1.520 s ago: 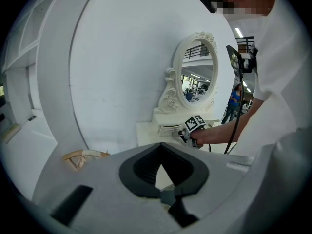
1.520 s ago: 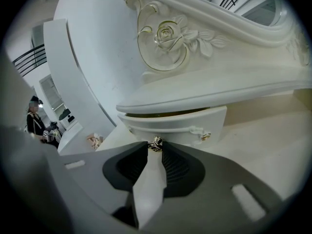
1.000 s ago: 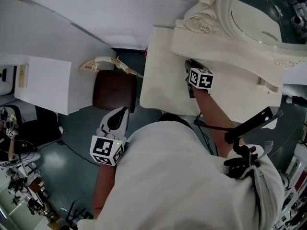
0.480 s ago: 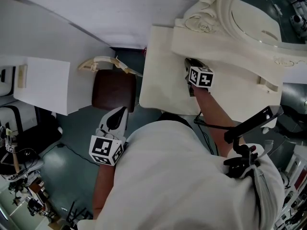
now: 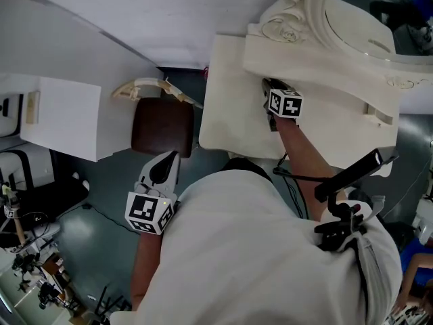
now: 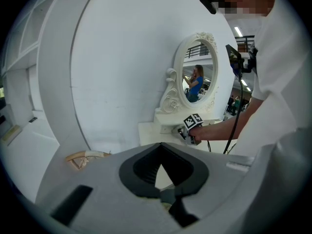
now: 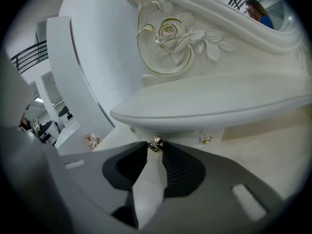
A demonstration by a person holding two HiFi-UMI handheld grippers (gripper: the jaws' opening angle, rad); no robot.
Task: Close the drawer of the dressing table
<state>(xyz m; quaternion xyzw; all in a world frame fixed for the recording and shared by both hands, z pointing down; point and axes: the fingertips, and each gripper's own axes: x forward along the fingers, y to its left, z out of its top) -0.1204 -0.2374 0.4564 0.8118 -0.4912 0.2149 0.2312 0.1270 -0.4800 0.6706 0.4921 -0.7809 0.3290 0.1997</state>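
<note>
Right claw (image 7: 156,149) grasps the knob (image 7: 156,144) of the drawer (image 7: 178,133) just below the mirror (image 5: 365,19). Its jaws have just been opening slightly. Drawer looks nearly in. Best to push straight toward the mirror, level, until flush, then release. Left claw (image 6: 161,147) clenched, empty, well away from the mirror.

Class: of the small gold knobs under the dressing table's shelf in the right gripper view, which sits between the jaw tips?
The left knob, at the jaw tips of the right gripper; the knob further right lies clear of them.
</note>
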